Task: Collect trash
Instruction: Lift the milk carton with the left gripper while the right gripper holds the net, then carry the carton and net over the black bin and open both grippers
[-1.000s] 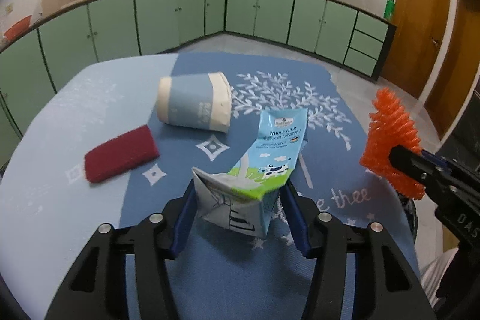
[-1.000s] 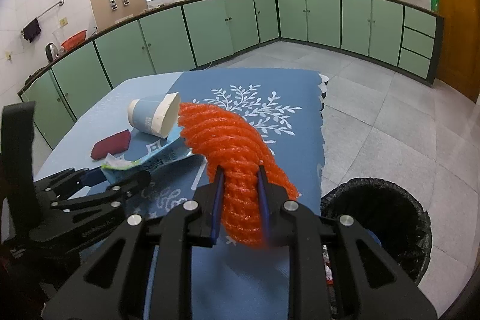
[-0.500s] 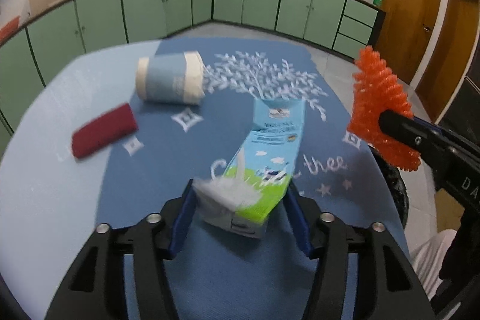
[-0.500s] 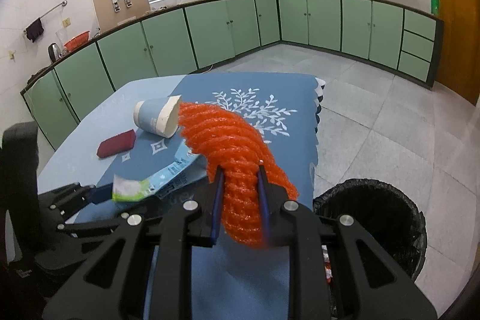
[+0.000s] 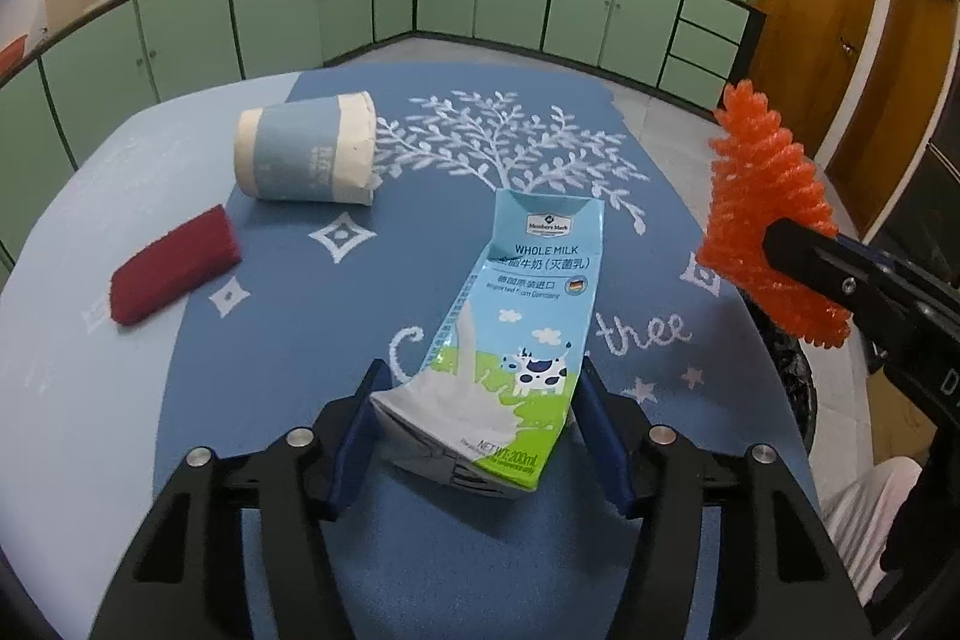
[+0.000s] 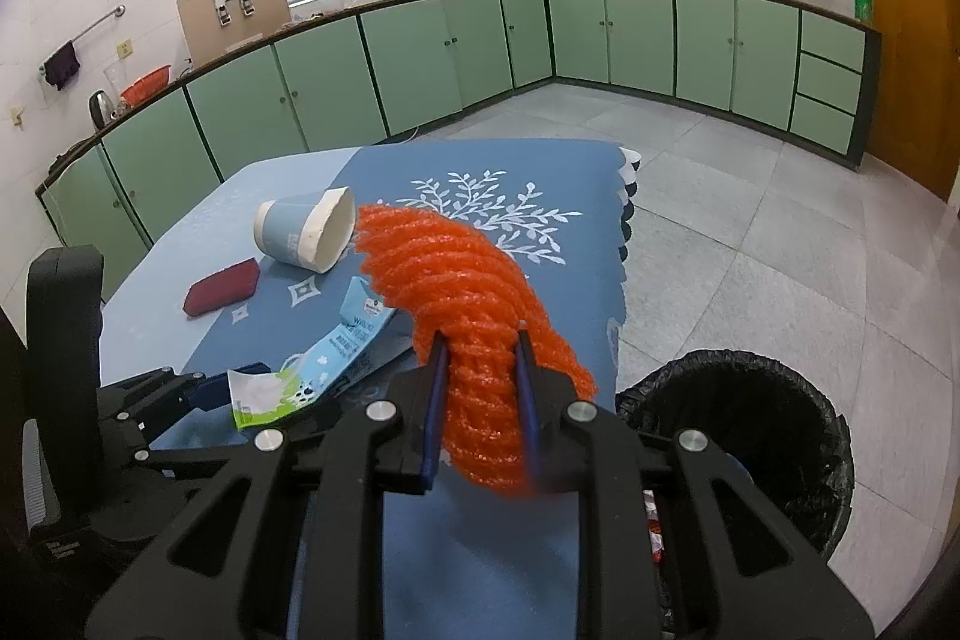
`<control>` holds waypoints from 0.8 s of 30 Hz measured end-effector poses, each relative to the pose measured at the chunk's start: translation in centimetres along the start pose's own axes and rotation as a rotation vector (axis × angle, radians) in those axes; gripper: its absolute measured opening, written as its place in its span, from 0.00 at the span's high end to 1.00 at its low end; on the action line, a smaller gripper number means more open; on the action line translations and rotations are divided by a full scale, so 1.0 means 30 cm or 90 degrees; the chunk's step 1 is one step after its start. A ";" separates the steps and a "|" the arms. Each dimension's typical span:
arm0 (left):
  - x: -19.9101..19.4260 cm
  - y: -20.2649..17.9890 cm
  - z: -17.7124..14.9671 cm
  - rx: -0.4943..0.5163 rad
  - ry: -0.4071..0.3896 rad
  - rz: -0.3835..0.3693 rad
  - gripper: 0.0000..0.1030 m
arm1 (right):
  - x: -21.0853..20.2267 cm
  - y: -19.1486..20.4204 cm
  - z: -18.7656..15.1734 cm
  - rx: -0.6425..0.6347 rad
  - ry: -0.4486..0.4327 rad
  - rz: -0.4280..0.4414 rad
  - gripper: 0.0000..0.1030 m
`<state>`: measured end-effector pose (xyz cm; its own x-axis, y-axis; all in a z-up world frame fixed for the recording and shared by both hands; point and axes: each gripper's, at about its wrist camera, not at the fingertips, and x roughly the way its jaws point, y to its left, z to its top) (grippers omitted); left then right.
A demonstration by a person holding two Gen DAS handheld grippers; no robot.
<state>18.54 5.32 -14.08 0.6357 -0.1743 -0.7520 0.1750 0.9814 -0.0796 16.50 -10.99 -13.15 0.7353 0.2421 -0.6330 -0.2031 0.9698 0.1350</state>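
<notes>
On the blue-clothed table [image 5: 270, 400], with the black-lined bin [image 6: 780, 400] at its four o'clock edge, the right gripper [image 6: 480, 388] pinches orange foam netting [image 6: 456, 280] tight, while the left gripper [image 5: 480, 418], jaws just closing, brackets the flattened milk carton [image 5: 522, 316].

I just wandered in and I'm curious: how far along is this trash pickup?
Some litter already lies in the black-lined bin. In hand: the right gripper pinches orange foam netting; the left gripper, jaws just closing, straddles the flattened milk carton. Left on the table: the tipped paper cup and a red pad.
</notes>
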 end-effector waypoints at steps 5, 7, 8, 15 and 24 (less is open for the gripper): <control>-0.019 -0.015 -0.004 0.001 -0.021 0.008 0.52 | -0.003 0.000 0.001 -0.003 -0.002 -0.001 0.81; -0.028 -0.017 -0.006 -0.001 -0.028 0.013 0.52 | -0.006 0.002 0.001 -0.004 -0.004 -0.001 0.81; -0.035 -0.018 -0.005 -0.003 -0.034 0.016 0.52 | -0.011 0.002 0.001 -0.004 -0.007 -0.002 0.81; -0.090 -0.042 0.015 0.002 -0.064 0.019 0.52 | -0.063 -0.022 0.011 0.001 -0.027 -0.005 0.81; -0.117 -0.154 0.063 0.029 -0.092 -0.011 0.53 | -0.168 -0.115 0.022 0.019 -0.060 -0.027 0.81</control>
<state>16.92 1.26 -9.83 0.7332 -0.2047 -0.6484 0.2194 0.9738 -0.0594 13.91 -15.55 -9.92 0.8009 0.2018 -0.5637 -0.1531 0.9792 0.1329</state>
